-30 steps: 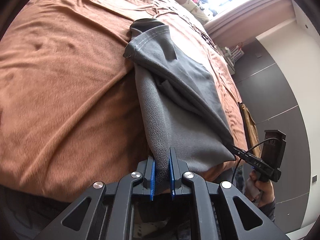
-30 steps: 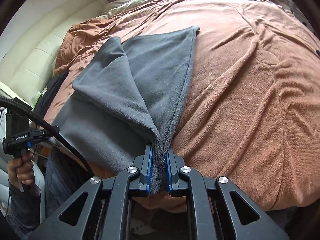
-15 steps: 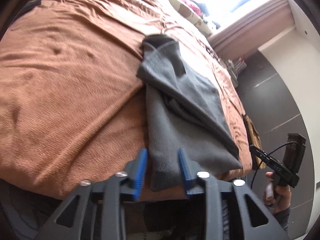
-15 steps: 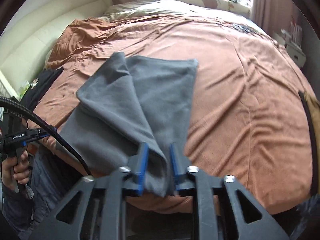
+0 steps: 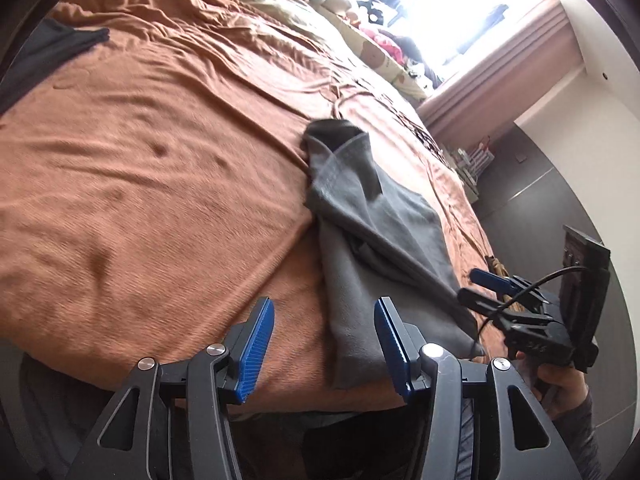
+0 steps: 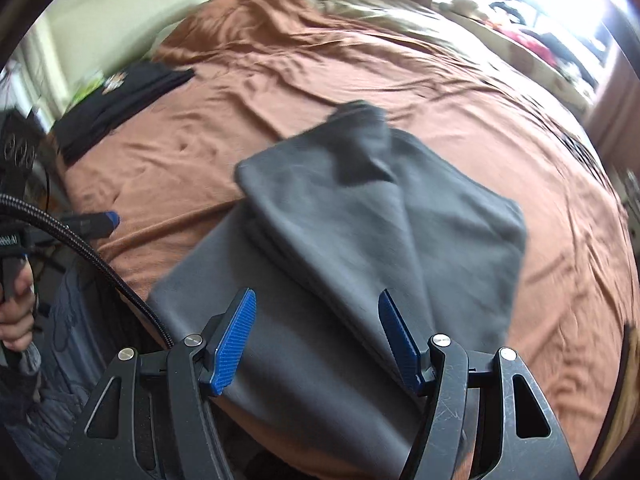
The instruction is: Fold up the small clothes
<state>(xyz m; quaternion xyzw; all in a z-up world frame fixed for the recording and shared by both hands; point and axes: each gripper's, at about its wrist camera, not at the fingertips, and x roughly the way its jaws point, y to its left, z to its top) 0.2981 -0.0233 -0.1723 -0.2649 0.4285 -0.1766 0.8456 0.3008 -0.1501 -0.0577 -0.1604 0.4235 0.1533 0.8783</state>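
Rumpled orange bedspread (image 5: 152, 184) carries grey garment (image 5: 376, 248); both claws, freshly widened, grip nothing.

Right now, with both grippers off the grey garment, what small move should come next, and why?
Probably bring the left gripper back onto the near edge of the grey garment. Both it and the right gripper have just opened and hold nothing, and the garment lies long and only partly folded on the brown bedspread.
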